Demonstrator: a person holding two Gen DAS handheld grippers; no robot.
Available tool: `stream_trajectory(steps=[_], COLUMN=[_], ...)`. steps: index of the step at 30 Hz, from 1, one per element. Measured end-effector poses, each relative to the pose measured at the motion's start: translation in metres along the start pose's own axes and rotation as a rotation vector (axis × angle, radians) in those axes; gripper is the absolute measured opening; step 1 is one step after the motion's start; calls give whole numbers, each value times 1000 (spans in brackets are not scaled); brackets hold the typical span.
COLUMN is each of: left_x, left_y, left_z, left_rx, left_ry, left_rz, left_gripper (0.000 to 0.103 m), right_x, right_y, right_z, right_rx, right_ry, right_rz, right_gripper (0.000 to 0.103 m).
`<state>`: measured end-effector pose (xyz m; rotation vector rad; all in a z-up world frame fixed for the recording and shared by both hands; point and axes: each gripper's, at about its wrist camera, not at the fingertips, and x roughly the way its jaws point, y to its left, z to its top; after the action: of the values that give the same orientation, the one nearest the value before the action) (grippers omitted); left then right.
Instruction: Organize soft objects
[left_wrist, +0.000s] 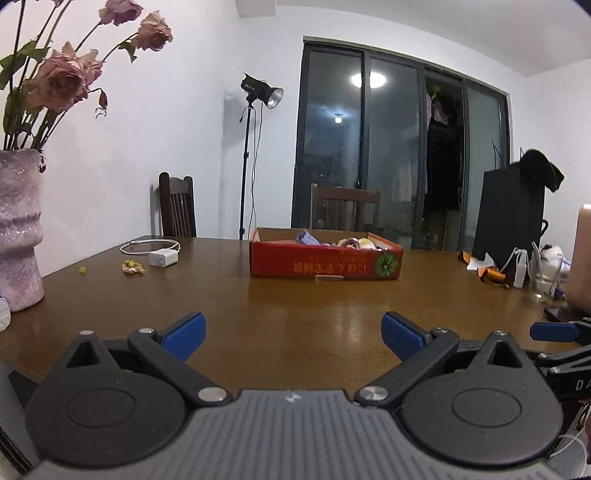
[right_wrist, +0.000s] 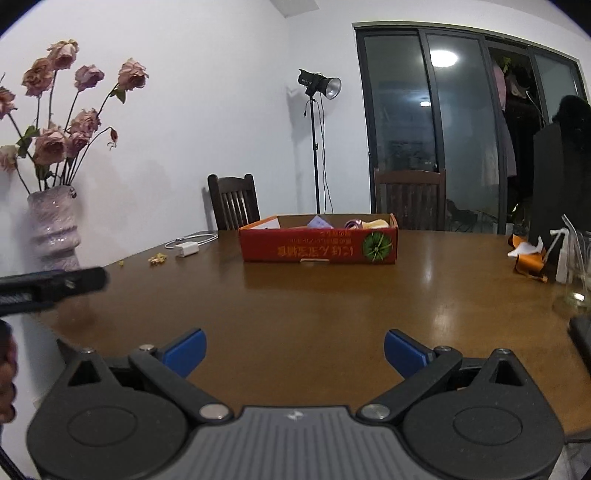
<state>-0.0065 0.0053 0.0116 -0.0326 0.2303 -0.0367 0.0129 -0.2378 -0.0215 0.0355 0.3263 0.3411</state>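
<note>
The left gripper (left_wrist: 293, 334) and the right gripper (right_wrist: 294, 352) both hang over the near table (left_wrist: 295, 295) edge, jaws spread wide and empty. I judge the task is at its start or between 2 picks. The soft objects (left_wrist: 343, 242) lie in 1 red box (left_wrist: 325, 264), well apart ahead; their count is unclear. Next, 1 gripper must reach forward. 2 chairs stand behind.

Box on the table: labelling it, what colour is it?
Red box, clearest in the right wrist view.
</note>
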Motion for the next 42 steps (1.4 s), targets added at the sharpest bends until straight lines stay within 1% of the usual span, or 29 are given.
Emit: stream_trajectory(steps=[4, 7, 12, 20, 42], left_x=[-4, -6, -4, -5, -5], left_y=[-6, -10, -11, -9, -11], left_z=[-1, -3, -2, -3, -5], left_rx=[-3, 13, 8, -5, 4], left_ry=[-6, -16, -12, -8, -6], left_rz=[-23, -16, -17, -23, -15], left_gripper=[103, 103, 103, 103, 103], right_x=[-3, -2, 2, 0, 0], right_y=[2, -2, -6, -9, -8], right_z=[3, 8, 14, 15, 14], right_rx=[-2, 5, 22, 36, 40], right_ry=[-12, -25, -21, -31, -29], right_rz=[-4, -12, -14, -21, -21], right_gripper=[103, 103, 103, 103, 103])
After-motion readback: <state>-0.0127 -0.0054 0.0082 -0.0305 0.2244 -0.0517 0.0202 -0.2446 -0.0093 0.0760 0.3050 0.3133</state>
